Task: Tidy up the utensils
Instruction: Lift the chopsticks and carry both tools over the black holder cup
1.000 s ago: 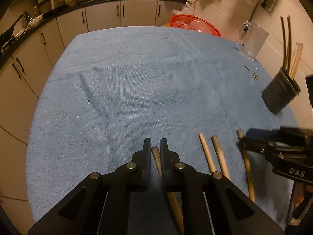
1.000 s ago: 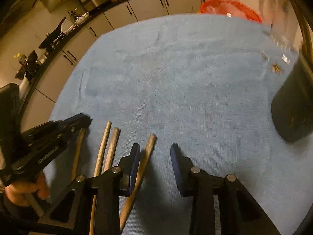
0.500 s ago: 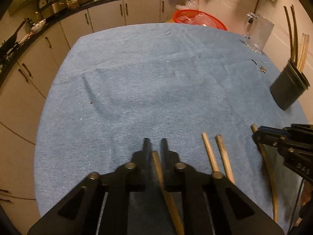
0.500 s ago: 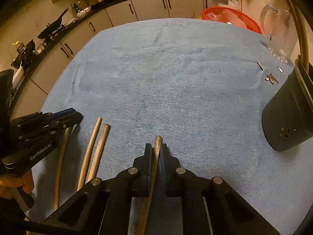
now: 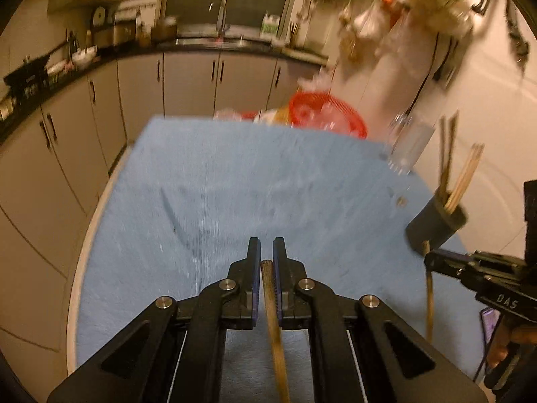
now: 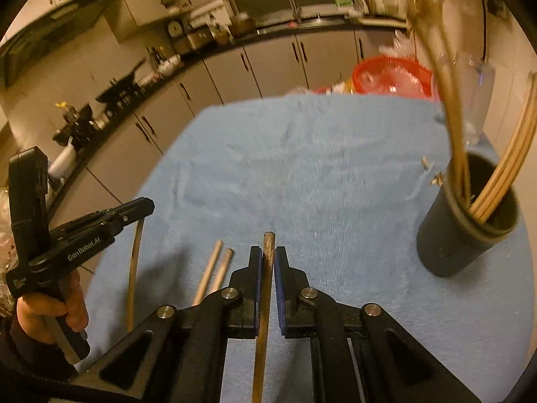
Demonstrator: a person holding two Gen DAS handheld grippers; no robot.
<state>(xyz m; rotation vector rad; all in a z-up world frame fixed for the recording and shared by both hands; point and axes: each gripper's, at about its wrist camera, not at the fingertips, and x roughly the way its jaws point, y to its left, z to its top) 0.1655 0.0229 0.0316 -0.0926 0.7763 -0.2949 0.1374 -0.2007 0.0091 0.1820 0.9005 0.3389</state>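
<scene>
My left gripper [image 5: 266,252] is shut on a brown chopstick [image 5: 273,319] and holds it above the blue cloth [image 5: 251,184]. My right gripper [image 6: 267,258] is shut on another brown chopstick [image 6: 265,295], also lifted. Each gripper shows in the other's view: the right gripper [image 5: 433,258] at the right edge, the left gripper [image 6: 147,205] at the left with its chopstick [image 6: 134,262] hanging down. Two pale chopsticks [image 6: 214,272] lie on the cloth between them. A black holder [image 6: 470,228] with several chopsticks stands at the right; it also shows in the left wrist view [image 5: 436,225].
A red basket [image 5: 329,117] and a clear glass jug [image 5: 409,147] stand at the table's far right. Small metal bits [image 6: 433,174] lie beside the holder. Kitchen cabinets [image 5: 188,84] run behind the table.
Both grippers have risen off the cloth, each with its chopstick, and tilted up so more of the kitchen shows. The right gripper closed on its chopstick a second ago.
</scene>
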